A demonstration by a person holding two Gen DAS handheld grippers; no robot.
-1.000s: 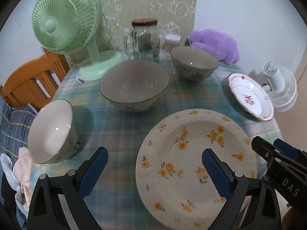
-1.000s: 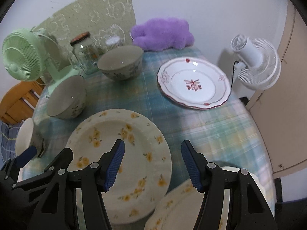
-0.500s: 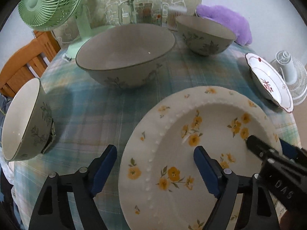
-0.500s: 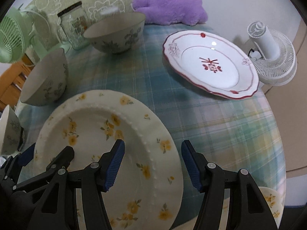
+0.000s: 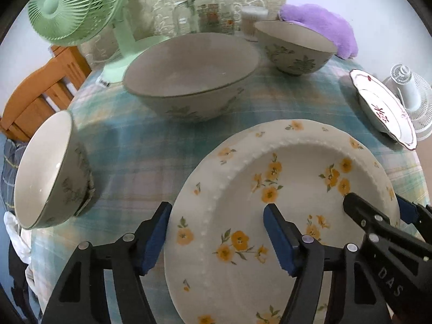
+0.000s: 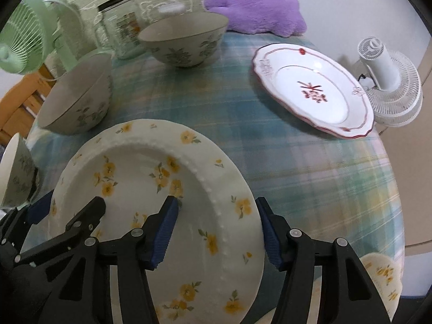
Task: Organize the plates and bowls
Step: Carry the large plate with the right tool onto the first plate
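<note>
Both claws sat wide open around the yellow-flower plate point(image 5: 283, 216) rim — left gripper point(image 5: 216, 240), right gripper point(image 6: 216, 229) — gripping nothing.

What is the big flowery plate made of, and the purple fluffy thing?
The yellow-flower plate looks like glazed ceramic: glossy cream surface, raised beaded ring, printed flowers. It could be melamine. The purple plush toy looks like soft, fuzzy synthetic fabric.

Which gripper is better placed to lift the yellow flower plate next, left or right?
Neither alone. The left gripper and right gripper each straddle an opposite rim of the yellow flower plate, jaws open, so likely both.
</note>
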